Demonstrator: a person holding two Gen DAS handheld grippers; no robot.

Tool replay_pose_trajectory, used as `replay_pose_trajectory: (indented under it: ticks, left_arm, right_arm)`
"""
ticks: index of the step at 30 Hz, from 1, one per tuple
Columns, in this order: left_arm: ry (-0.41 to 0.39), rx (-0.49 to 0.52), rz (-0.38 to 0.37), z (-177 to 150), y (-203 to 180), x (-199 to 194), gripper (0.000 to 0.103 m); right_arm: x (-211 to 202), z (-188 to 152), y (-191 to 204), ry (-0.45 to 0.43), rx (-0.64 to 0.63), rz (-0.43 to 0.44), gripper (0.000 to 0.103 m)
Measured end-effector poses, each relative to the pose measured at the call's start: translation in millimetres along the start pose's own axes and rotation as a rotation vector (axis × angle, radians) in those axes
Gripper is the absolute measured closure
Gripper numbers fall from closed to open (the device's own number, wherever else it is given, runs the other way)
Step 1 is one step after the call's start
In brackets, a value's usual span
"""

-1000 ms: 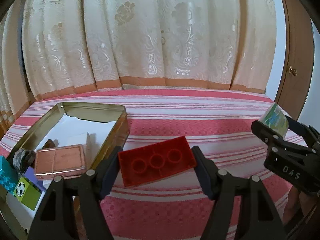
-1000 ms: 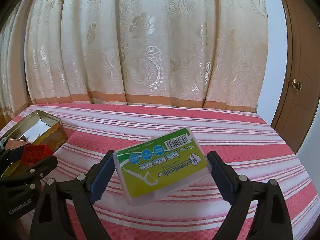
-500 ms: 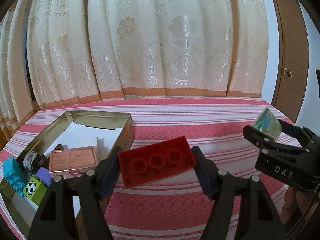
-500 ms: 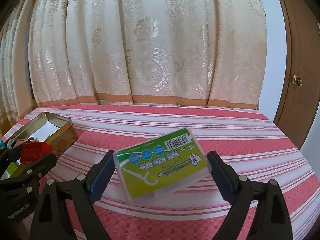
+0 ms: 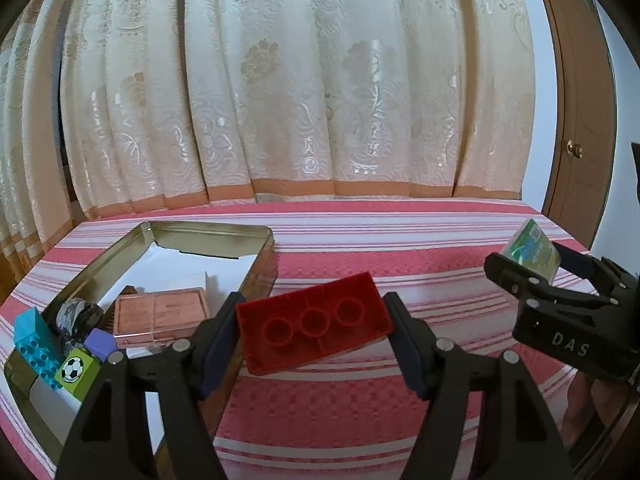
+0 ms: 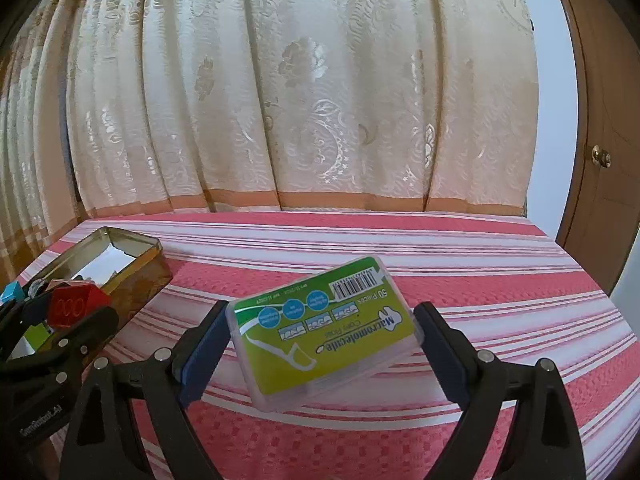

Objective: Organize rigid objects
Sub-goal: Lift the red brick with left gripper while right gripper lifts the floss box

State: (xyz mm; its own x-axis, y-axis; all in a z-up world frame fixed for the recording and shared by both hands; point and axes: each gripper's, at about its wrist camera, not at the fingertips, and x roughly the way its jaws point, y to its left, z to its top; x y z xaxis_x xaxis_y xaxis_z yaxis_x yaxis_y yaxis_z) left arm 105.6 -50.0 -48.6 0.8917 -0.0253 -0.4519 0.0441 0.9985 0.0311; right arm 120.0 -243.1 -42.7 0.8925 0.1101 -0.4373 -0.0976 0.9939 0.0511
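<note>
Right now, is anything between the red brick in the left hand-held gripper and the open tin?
Nothing visible. The red brick hangs beside the tin, near its right wall; only that wall stands between them.

Behind your work hangs a cream curtain (image 5: 304, 92) with a floral pattern and an orange hem band, filling the upper frame. At the right edge you see a brown wooden door (image 6: 600, 128) with a brass knob (image 6: 601, 156), beside a strip of what looks like pale wall (image 5: 540, 152).
</note>
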Motion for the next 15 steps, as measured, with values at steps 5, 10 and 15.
replay_pose_trajectory:
  ticks: [5,10,15]
  left_arm:
    - [-0.001,-0.007,-0.001,-1.9,4.5,-3.7,0.033]
    - [-0.010,-0.006,0.005,-2.8,6.2,-7.0,0.033]
    - [-0.016,-0.011,0.006,-3.8,9.9,-10.2,0.033]
  right_arm:
    - [-2.3,-0.5,4.2,-0.003,-0.005,0.011,0.011]
    - [-4.7,-1.4,8.0,-0.005,-0.009,0.024,0.011]
    - [-6.5,-2.7,13.3,-0.005,-0.015,0.036,0.011]
